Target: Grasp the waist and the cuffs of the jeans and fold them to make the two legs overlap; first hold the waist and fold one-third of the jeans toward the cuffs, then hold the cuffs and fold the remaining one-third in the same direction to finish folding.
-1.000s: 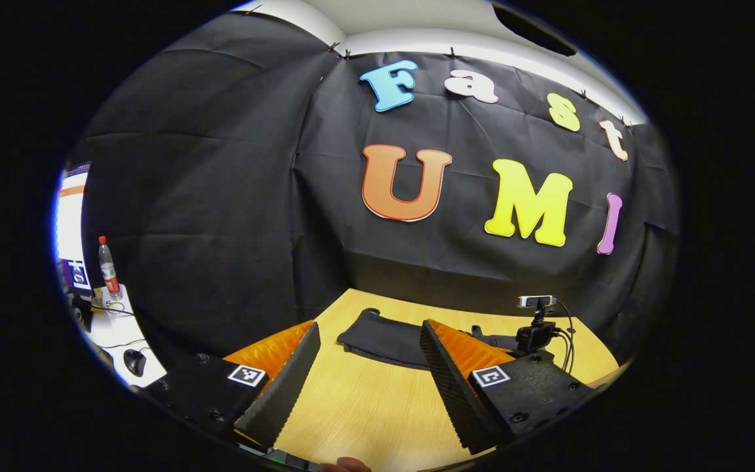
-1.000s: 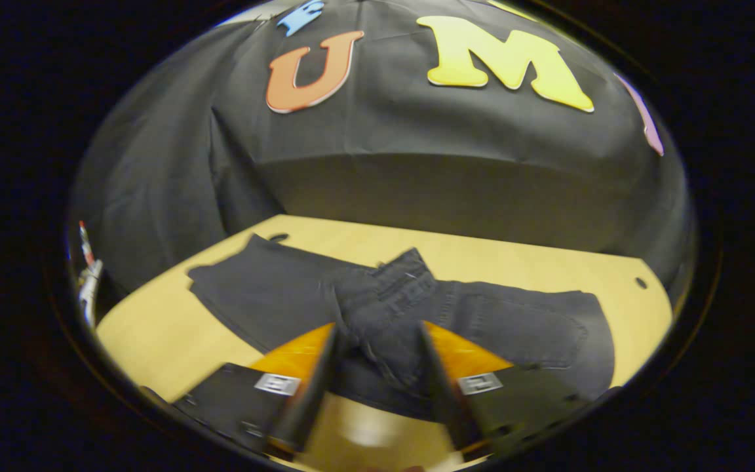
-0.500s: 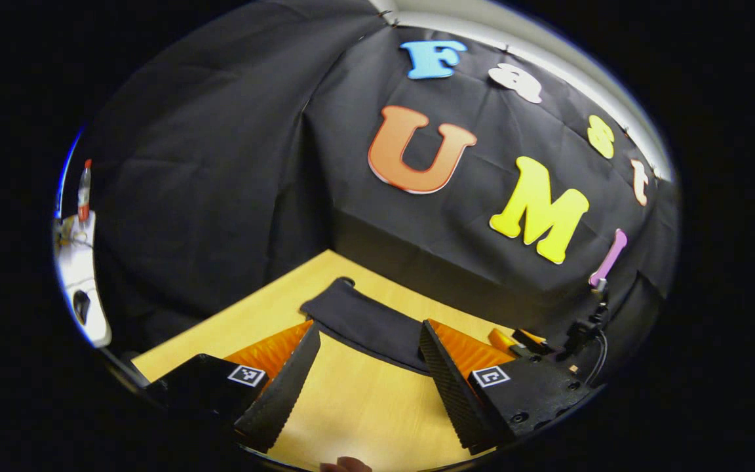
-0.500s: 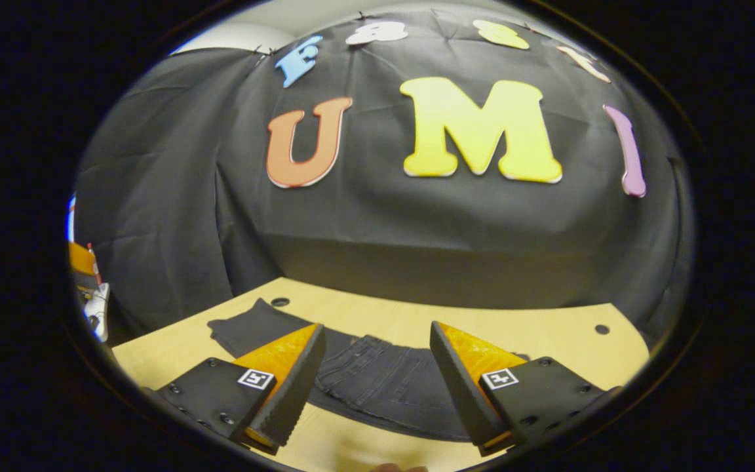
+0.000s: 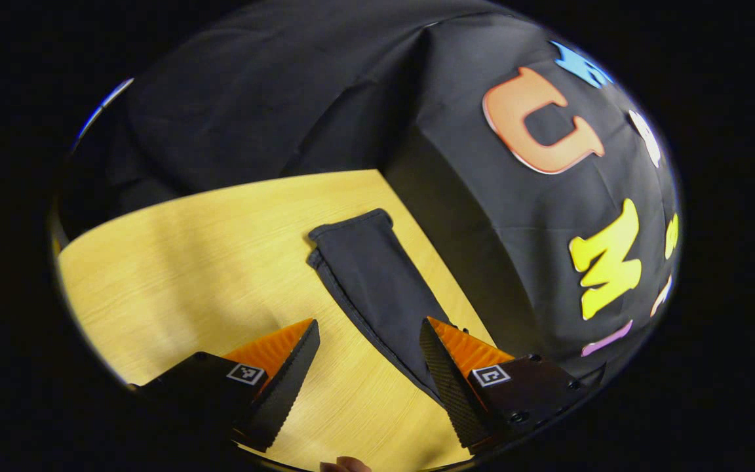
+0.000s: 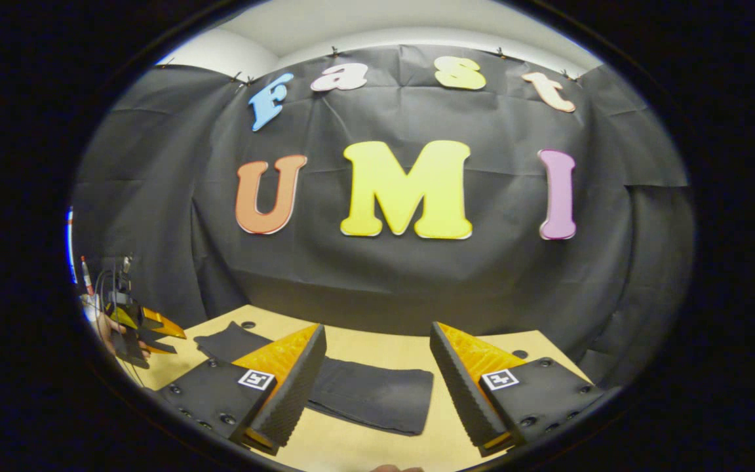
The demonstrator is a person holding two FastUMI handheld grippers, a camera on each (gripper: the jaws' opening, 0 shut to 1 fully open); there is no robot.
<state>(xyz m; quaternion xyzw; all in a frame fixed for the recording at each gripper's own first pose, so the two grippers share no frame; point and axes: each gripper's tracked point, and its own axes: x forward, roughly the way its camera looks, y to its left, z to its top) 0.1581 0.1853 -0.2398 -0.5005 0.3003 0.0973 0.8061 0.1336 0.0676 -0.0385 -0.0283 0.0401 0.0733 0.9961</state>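
Note:
Dark jeans (image 5: pixel 377 288) lie as a long narrow strip on the wooden table (image 5: pixel 187 262), cuff end (image 5: pixel 351 226) toward the far edge. My left gripper (image 5: pixel 369 324) hovers open over the table, its right finger above the strip's edge. In the right gripper view the jeans (image 6: pixel 364 393) lie flat with a straight folded end at the right. My right gripper (image 6: pixel 378 328) is open above them and holds nothing. The left gripper (image 6: pixel 179 343) appears far left near the cuff end, in a hand (image 6: pixel 105 331).
The black cloth wall rises close behind the table's far edge. Bare tabletop (image 6: pixel 377 344) lies on both sides of the jeans. Small holes (image 6: pixel 518 354) mark the table's surface. A bottle (image 6: pixel 86 275) and cables sit beyond the left edge.
My right gripper has lifted off the folded waist and drawn back; the jeans now lie flat. My left gripper has swung round and tipped down toward the cuff end.

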